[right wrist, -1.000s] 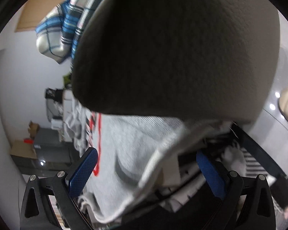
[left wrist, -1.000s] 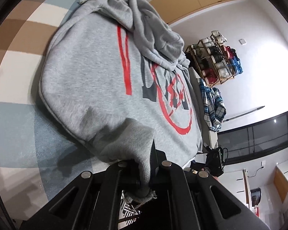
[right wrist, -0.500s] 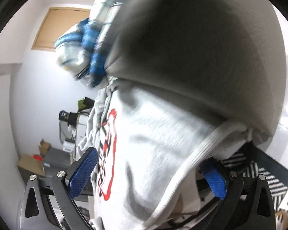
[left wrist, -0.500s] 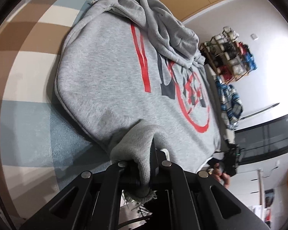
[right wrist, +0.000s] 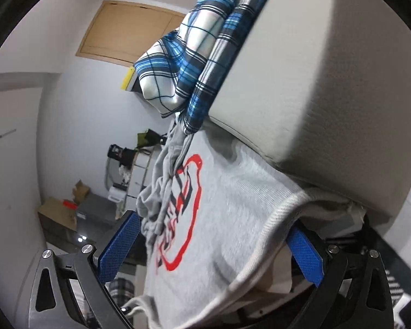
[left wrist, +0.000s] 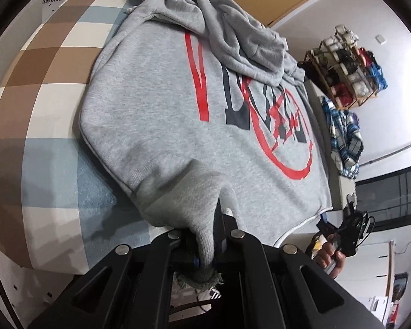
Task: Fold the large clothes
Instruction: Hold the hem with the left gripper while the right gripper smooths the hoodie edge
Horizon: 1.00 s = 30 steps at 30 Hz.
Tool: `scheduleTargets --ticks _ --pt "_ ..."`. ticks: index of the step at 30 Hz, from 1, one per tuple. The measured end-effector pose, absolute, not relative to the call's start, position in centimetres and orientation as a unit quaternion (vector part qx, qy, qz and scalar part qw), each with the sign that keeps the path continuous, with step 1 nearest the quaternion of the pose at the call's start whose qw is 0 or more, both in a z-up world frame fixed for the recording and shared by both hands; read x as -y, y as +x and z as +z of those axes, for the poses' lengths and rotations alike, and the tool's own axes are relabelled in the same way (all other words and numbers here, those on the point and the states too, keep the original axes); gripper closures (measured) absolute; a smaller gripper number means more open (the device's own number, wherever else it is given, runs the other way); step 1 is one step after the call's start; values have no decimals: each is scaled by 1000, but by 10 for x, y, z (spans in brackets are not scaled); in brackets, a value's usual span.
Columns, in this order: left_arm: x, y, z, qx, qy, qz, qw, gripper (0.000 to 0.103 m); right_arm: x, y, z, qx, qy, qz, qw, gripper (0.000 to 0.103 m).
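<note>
Checked bedding in brown, cream and pale blue (left wrist: 35,126) carries the work, with a white wall and a wooden shelf rack (left wrist: 348,68) behind it. Nearest the left camera, the left gripper (left wrist: 205,257) is clamped shut on a bunched corner of the grey sweatshirt (left wrist: 156,115), the ribbed hem drawn into a peak between its black fingers at the near edge of the bedding. From there the sweatshirt spreads flat, printed side up with red and dark lettering, its hood and a sleeve heaped toward the far edge. At the other hem corner, seen small in the left view, a hand (left wrist: 330,252) holds the right gripper (right wrist: 211,249); in its own view the blue pads (right wrist: 120,244) stand wide apart, with the white-edged hem draped across the gap and not visibly pinched. A pale cushioned headboard (right wrist: 328,68) looms just above it, a blue plaid shirt (right wrist: 194,54) slung over its top. The step in hand looks like picking up the bottom hem to start the first fold. Next, the right jaws probably need to close on their corner, since lifting from one corner alone would skew the cloth; then both corners can be carried together toward the hood.
</note>
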State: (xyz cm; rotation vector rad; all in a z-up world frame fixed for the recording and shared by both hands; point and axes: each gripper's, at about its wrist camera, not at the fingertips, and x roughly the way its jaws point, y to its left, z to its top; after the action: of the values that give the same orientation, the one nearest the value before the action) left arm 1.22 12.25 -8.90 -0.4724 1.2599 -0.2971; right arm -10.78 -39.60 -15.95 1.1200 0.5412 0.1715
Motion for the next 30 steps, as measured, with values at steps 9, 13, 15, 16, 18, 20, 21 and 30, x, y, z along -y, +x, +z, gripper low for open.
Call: scheduleTargets --ticks 9,13,15,16,18,20,21,30 --pt "-113 16 -84 -574 -202 -149 780 102 395 -115 -163 -302 506 49 806 0" --pt "-110 21 -92 -569 -204 -165 780 102 395 -118 -188 -318 529 35 786 0" --pt "-112 22 -95 -564 -216 -174 778 102 394 -114 -202 -313 551 55 771 0" --pt "-113 24 -98 -560 -222 -180 778 102 395 -111 -208 -313 562 66 763 0" --pt "-116 23 -100 -554 -232 -191 776 102 393 -106 -217 -312 570 55 758 0" --pt "-120 23 -102 -549 -244 -202 773 102 391 -104 -213 -298 562 47 770 0" --pt "-123 22 -102 -546 -248 -206 774 102 390 -105 -208 -291 554 46 778 0" --pt "-122 21 -99 -532 -260 -236 770 102 380 -99 -164 -260 516 54 814 6"
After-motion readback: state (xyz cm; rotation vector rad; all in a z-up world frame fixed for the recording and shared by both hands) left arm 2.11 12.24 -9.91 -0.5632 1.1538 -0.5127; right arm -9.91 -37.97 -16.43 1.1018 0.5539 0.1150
